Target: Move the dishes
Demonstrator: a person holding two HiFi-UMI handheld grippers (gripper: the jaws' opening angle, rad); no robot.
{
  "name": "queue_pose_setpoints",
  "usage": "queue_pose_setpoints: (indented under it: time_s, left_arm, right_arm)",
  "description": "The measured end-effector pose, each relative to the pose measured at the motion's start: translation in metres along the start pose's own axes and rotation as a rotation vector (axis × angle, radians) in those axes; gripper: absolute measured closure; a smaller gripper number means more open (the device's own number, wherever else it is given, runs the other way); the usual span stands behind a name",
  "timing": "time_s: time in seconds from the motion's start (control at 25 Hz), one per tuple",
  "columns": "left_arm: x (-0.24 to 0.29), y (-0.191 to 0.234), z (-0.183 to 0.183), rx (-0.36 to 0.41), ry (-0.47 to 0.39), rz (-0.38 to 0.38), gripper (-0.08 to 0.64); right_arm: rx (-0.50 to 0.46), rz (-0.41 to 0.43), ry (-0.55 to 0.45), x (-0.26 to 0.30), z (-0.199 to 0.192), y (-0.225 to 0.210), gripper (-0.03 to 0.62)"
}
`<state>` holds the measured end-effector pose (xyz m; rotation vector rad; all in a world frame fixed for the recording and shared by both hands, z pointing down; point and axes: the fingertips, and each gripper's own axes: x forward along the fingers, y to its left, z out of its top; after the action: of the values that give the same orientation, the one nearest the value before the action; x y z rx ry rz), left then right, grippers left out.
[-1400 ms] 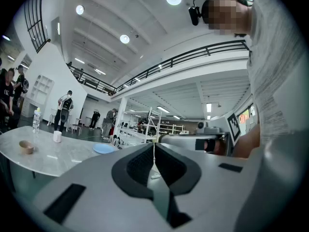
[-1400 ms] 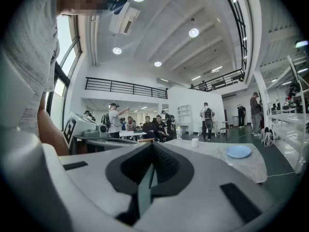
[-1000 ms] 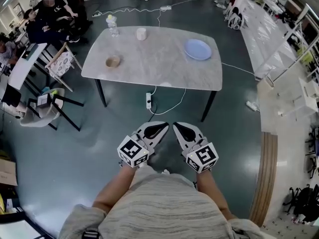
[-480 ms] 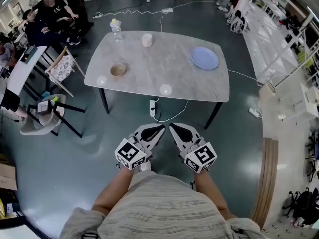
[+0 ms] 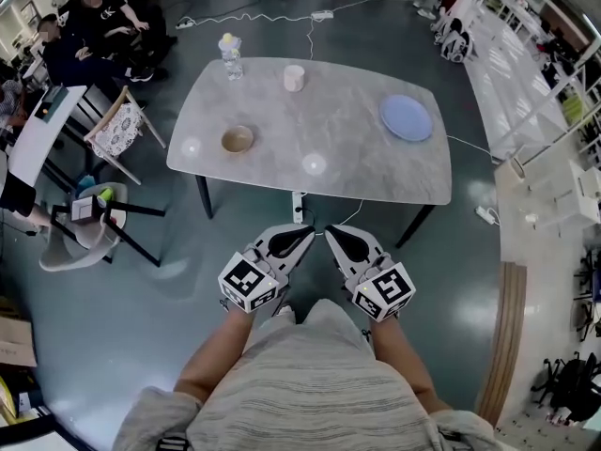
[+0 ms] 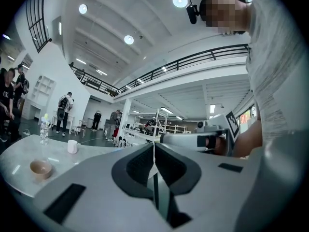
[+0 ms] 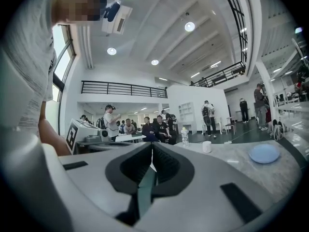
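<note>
Head view: a grey desk (image 5: 319,148) on a dark floor (image 5: 160,289) holds a blue plate (image 5: 406,118), a bowl (image 5: 237,140) and a cup (image 5: 294,78). Left gripper (image 5: 305,231) and right gripper (image 5: 331,233) hang before it, fingers squeezed together, empty.

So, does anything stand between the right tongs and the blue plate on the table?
Nothing visible does. The right tongs, shut and empty, are short of the near edge of the table; only bare tabletop lies before the blue plate.
</note>
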<state>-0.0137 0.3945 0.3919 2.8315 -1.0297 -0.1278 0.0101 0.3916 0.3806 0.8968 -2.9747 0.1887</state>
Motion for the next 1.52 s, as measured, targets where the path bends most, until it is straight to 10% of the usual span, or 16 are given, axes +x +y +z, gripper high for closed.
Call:
queue_pose_setpoints:
  time_s: [0.88,1.52]
  left_arm:
    - [0.155,0.197,0.011,-0.022,0.041,0.117,0.538]
    - [0.231,0.26,0.014,-0.004,0.047,0.182,0.538]
  right_arm:
    - [-0.015,0.135,0.069,0.156,0.018,-0.196,0.574]
    - [-0.03,0.153,0.094,0.19,0.027,-0.296,0.572]
